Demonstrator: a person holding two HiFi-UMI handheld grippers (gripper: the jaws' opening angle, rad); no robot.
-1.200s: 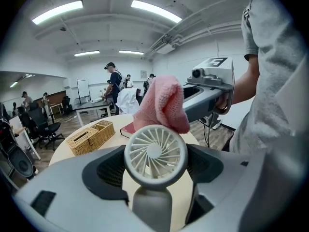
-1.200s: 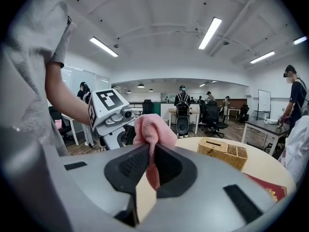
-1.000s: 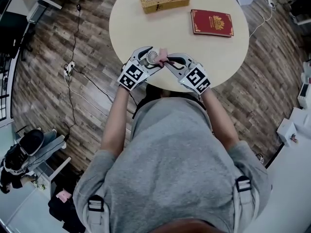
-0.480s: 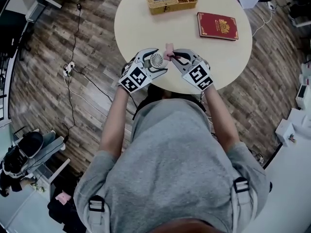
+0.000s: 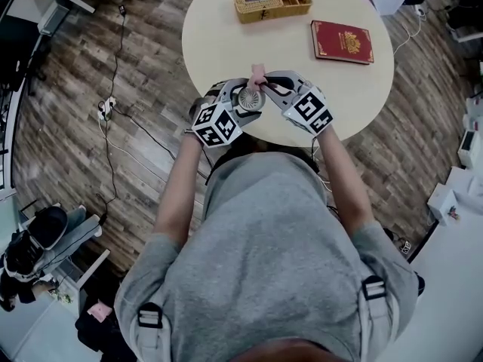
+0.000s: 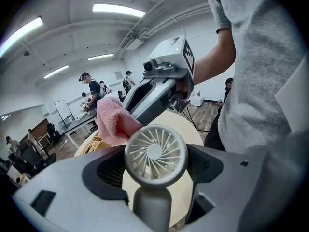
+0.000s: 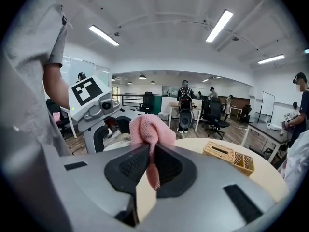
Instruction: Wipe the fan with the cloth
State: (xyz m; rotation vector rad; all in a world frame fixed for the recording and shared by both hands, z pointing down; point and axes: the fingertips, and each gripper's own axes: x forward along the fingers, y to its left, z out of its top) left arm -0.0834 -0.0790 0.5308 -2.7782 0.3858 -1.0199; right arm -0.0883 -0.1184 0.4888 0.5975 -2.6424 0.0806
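Left tool grips the fan, handle base hidden, over the surface's 7 o'clock edge. Right tool clamps the cloth at the fan's 12 o'clock. Red book's print: illegible.

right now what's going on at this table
A person at a round table holds a gripper in each hand. The left claw is shut on a small white fan, held above the table's near edge. The right claw is shut on a pink cloth, brought right up to the fan's rim. A wicker box and a red book lie further back.
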